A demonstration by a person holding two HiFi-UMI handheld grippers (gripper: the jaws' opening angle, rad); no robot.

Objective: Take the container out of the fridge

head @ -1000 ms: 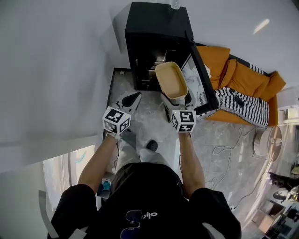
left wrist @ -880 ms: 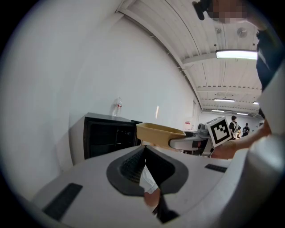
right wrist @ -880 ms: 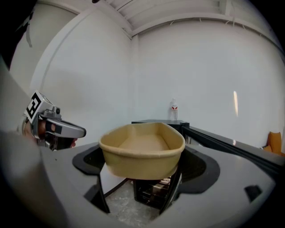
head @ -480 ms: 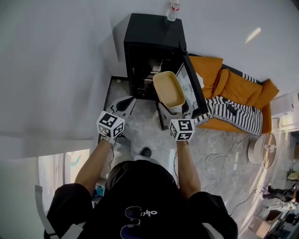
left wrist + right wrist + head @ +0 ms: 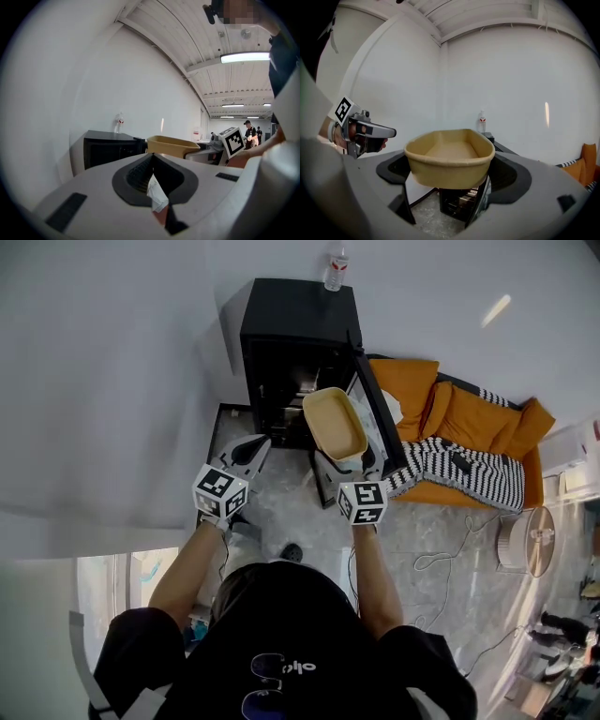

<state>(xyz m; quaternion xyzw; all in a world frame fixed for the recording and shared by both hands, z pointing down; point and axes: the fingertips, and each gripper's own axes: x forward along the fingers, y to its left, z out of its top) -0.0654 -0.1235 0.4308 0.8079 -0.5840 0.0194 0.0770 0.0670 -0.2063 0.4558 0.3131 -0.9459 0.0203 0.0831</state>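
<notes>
In front of the open fridge point(image 5: 291, 334), the tan container point(image 5: 336, 422) is grasped at its near end by the right gripper point(image 5: 349, 456). The jaws are spread wide and pressed against its two side walls. It is held level above the floor point(image 5: 281, 507), fully outside the cabinet and just beside the inner face of the open door point(image 5: 377, 418). Nothing can be seen inside it.

The taking-out step is judged to be nearly done. For the next move, the container needs to be drawn further back, kept level and kept off the door's edge. No set-down place is shown.

The left gripper point(image 5: 262, 441) is held to the left with its jaws clenched together. A small white scrap is seen where they meet, but what it is cannot be told.

A bottle point(image 5: 336, 268) is stood at the back edge of the fridge top. An orange sofa point(image 5: 469, 409) with a striped blanket point(image 5: 450, 465) is placed beyond the door, and cables point(image 5: 450, 549) are trailed across the floor there.
</notes>
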